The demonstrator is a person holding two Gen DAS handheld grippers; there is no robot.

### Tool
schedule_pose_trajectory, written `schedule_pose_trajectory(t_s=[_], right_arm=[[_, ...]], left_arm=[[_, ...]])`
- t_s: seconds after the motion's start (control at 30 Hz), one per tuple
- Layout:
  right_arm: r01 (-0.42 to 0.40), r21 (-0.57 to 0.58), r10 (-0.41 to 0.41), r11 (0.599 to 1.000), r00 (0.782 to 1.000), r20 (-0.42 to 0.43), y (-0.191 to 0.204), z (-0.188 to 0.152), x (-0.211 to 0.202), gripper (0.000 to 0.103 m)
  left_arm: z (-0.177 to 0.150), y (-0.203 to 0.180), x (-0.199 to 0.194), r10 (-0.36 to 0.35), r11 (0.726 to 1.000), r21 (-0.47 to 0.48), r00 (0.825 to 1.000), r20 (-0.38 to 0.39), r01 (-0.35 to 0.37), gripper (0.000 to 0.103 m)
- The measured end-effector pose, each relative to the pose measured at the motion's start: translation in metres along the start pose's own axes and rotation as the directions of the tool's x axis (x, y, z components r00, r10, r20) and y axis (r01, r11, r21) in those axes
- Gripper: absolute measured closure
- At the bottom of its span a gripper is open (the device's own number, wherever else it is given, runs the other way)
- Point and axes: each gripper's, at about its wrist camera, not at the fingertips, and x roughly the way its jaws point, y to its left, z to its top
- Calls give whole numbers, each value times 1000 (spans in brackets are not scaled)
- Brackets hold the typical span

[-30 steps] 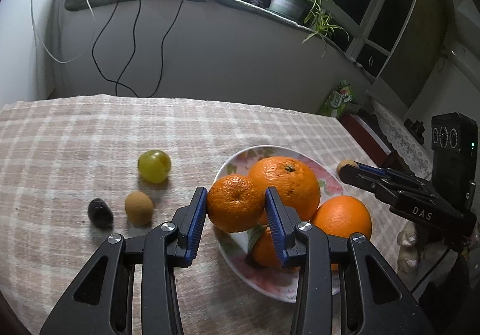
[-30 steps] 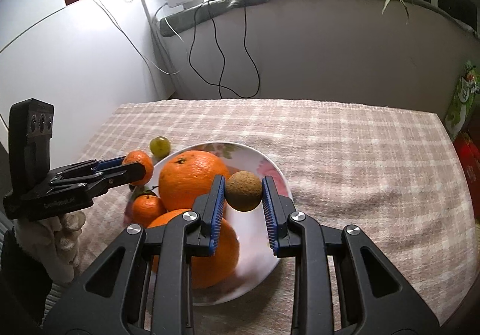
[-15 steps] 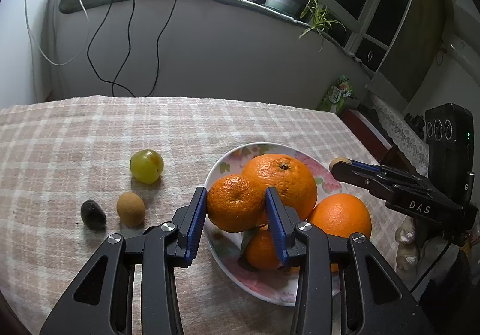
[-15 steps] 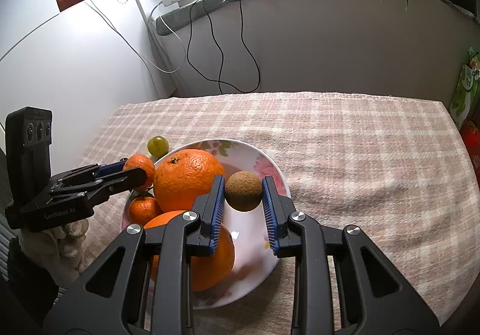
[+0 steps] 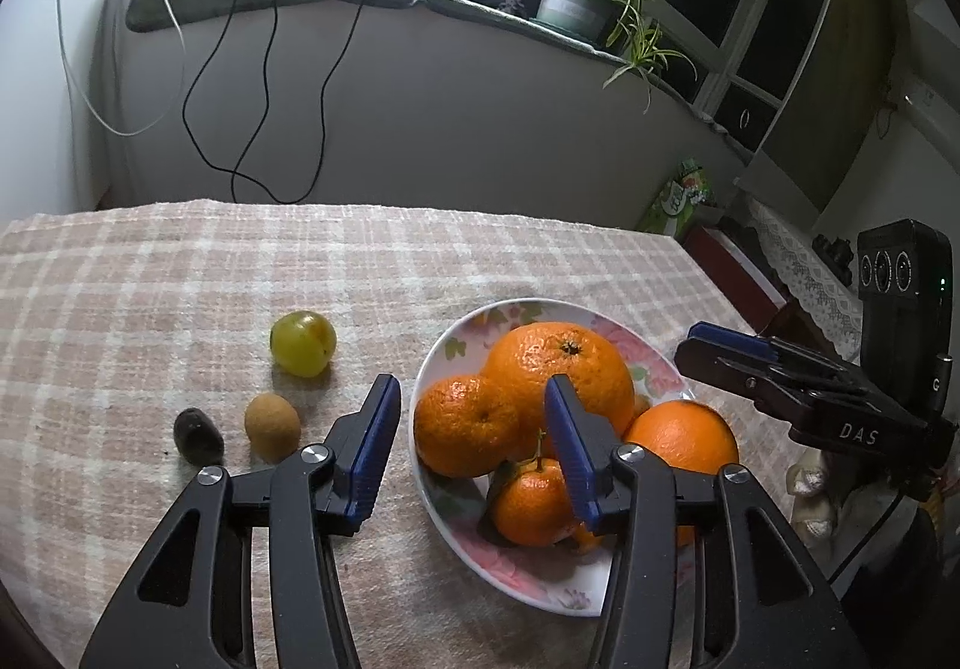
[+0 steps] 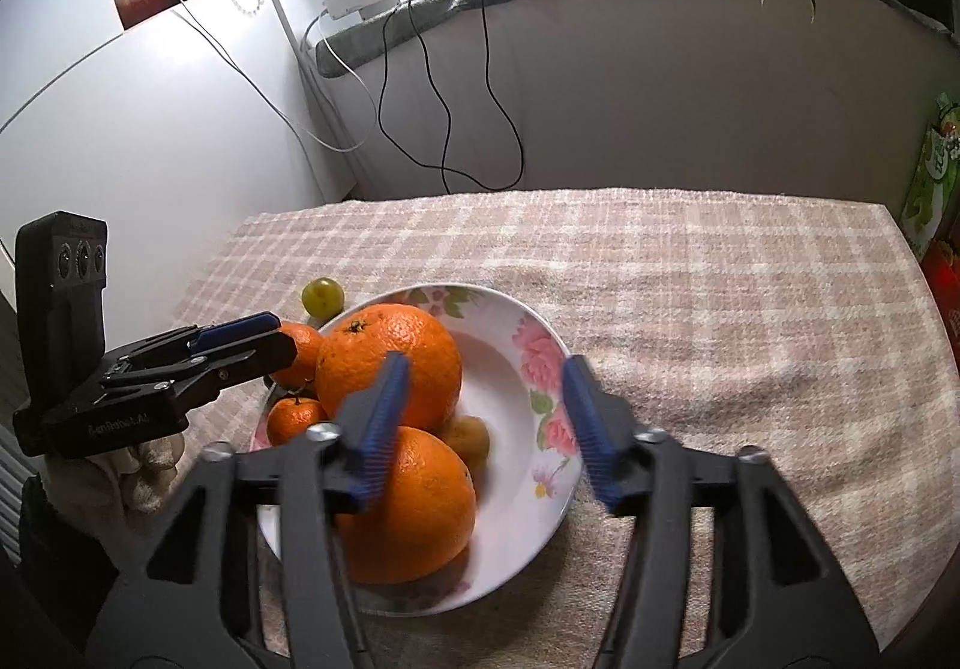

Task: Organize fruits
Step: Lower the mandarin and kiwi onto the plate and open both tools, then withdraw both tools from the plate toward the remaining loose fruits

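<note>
A floral plate [image 5: 606,585] [image 6: 540,345] holds two big oranges [image 5: 558,369] [image 6: 390,363], small mandarins [image 5: 465,426] and a brown kiwi [image 6: 465,438]. My left gripper [image 5: 471,444] is open above the plate's left rim; the mandarin lies in the plate between its fingers. My right gripper [image 6: 486,420] is open above the plate; the kiwi lies in the plate below it. On the cloth left of the plate are a green plum [image 5: 302,343], a brown kiwi [image 5: 272,426] and a dark fruit [image 5: 198,436].
The table has a checked cloth [image 5: 180,279]. A grey wall with hanging cables [image 5: 252,99] stands behind it. A potted plant [image 5: 576,3] sits on the ledge. The table's right edge [image 5: 720,285] lies near the plate.
Both grippers opened. The left let go of the mandarin, which now lies in the plate. The right let go of the kiwi, which now lies beside the oranges.
</note>
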Motion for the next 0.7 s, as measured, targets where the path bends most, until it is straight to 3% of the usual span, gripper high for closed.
schedule_pose_trajectory(t_s=[0.13,0.5,0.57,0.7], right_arm=[[0,6,0,1000,1000,7,0,0,-3,38],[3,-9,-3,1000,1000,13,5,0,-8,37],[7,-16,-7,1000,1000,21,7,0,-10,28],[8,-32,-7,999,999,31,13,1,-14,28]], left_arm=[[-1,2,-3,-1,1000,-4,1000,4,1,49],[-9,10,-20,28,1000,-15,999,26,-27,48],[-10,11,-24,35,999,-15,999,30,-35,48],[-13,15,-33,51,999,-19,998,40,-50,45]])
